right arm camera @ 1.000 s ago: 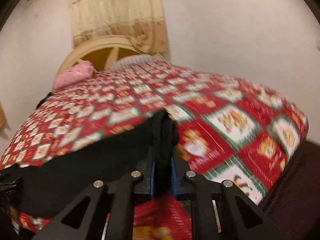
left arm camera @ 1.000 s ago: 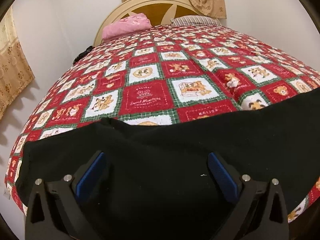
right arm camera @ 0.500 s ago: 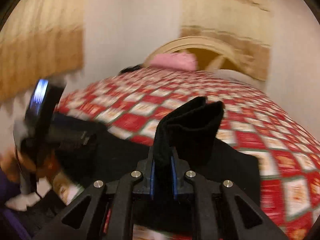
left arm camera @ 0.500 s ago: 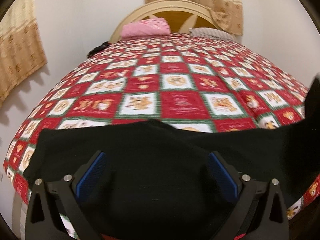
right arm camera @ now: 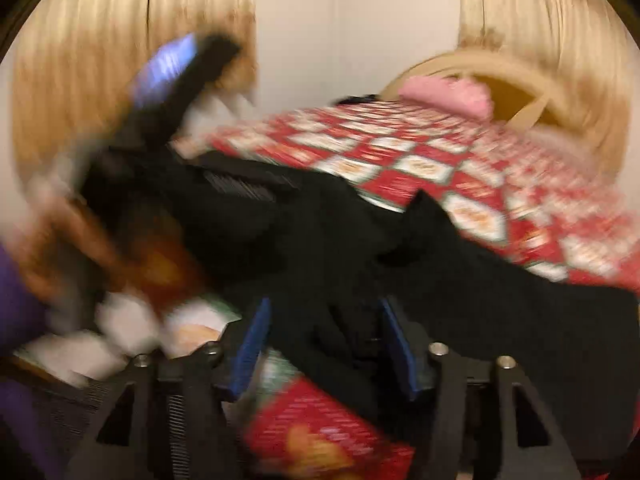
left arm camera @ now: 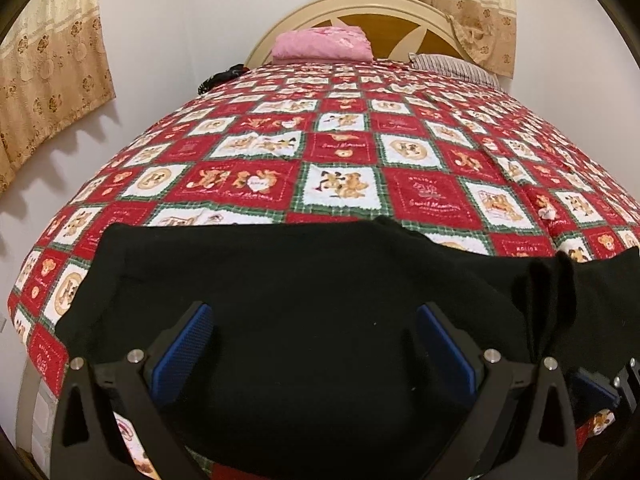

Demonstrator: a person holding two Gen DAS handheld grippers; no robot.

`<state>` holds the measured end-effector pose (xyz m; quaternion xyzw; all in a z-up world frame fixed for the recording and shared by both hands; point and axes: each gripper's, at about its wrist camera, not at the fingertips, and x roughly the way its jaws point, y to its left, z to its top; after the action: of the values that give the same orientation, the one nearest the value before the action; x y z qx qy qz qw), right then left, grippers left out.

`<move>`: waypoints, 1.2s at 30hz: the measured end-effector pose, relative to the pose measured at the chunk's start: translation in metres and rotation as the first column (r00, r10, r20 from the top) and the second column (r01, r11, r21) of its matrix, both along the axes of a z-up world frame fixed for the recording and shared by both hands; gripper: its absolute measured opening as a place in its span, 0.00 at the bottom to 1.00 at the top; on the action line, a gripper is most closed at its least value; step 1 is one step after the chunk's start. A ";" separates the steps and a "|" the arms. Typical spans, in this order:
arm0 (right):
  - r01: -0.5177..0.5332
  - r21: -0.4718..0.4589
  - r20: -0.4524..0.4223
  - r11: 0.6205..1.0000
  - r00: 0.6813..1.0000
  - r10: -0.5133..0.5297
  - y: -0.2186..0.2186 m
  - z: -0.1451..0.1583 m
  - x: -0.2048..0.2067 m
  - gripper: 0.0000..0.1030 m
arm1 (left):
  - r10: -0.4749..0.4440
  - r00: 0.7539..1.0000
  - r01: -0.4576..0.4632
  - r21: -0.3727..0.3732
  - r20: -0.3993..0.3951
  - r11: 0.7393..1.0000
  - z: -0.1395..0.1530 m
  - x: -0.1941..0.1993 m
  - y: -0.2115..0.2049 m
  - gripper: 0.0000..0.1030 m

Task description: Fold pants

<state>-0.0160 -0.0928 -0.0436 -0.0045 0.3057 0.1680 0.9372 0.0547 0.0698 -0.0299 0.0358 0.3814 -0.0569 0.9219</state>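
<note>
Two open tongs, left tongs [left arm camera: 312, 344] and just-opened right tongs [right arm camera: 326, 344], grip nothing above black pants [left arm camera: 320, 280] lying folded on the bed [left arm camera: 344, 148].

Right wrist view smeared; left gripper [right arm camera: 176, 76] perhaps that blur.

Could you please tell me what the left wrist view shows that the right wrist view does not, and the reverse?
Only the left wrist view shows the striped pillow and the left gripper, wide open over the pants. Only the right wrist view shows the right gripper, jaws just opened with cloth between them, and a blurred hand. Both show the pants, quilt, pink pillow and headboard.
</note>
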 end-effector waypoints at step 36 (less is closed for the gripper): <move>0.202 0.473 -0.184 0.858 0.975 -0.128 -0.062 -0.036 -0.002 0.02 | -0.257 0.965 0.258 0.007 -0.056 0.966 -0.013 0.020 -0.111 1.00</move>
<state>-0.0178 -0.1551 -0.0797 0.2709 0.3205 0.1587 0.8937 0.0746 -0.0409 -0.0427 0.0901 0.3992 -0.1746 0.8956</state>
